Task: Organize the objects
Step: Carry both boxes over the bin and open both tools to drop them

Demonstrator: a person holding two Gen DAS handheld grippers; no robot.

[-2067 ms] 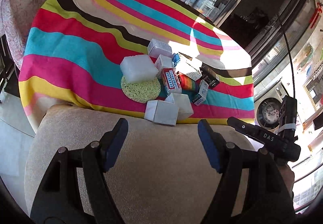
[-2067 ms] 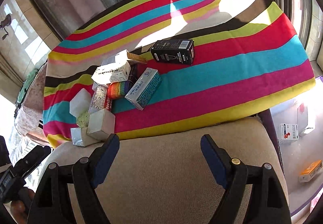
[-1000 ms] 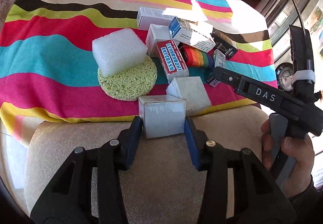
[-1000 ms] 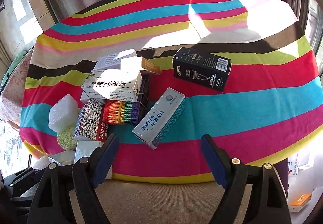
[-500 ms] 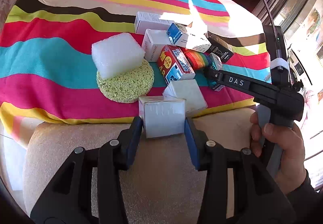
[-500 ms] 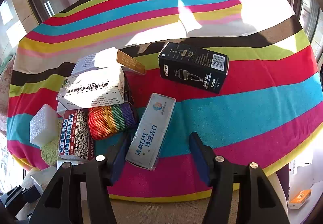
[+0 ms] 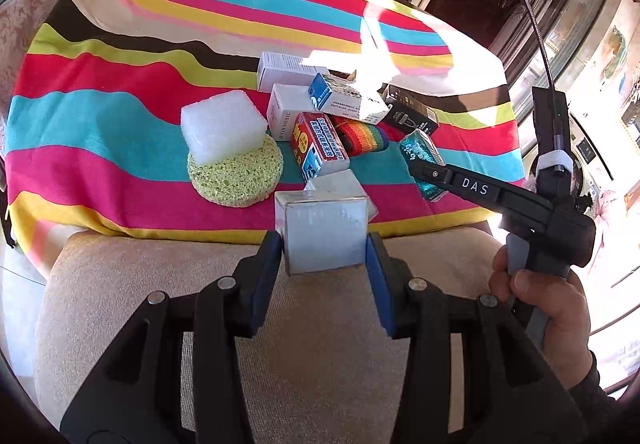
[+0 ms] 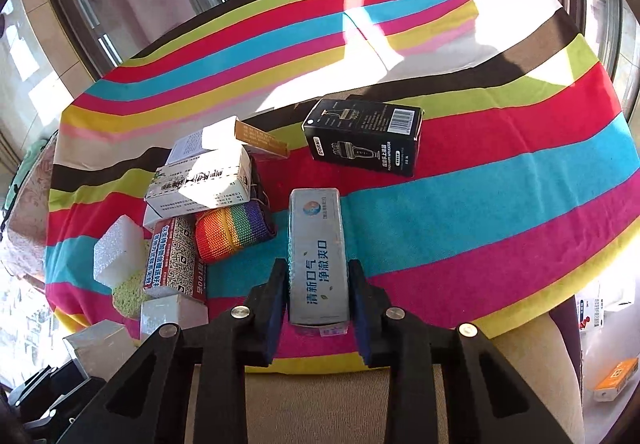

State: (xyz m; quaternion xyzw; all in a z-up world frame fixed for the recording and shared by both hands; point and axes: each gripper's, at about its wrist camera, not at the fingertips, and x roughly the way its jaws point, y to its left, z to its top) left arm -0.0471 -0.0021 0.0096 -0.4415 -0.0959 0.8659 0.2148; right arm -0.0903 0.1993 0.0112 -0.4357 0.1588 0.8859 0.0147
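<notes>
Striped cloth [image 8: 500, 203] carries the box pile. Right gripper [image 8: 318, 296] is clamped on the teal carton [image 8: 318, 256], near the front edge. Left gripper [image 7: 325, 248] pinches the white cube box [image 7: 322, 232]. Black box [image 8: 362, 135] is fully visible only from the right wrist view.

Left gripper [image 7: 325, 250] and right gripper [image 8: 318, 294] both have fingers closed on loads.

Both grippers, left gripper [image 7: 325, 244] & right gripper [image 8: 318, 294]: black plastic frames w/ silver screws, blue pads on jaws. "DAS" lettering, black cable, bare-skinned hand [image 7: 540, 308], dark sleeve.
</notes>
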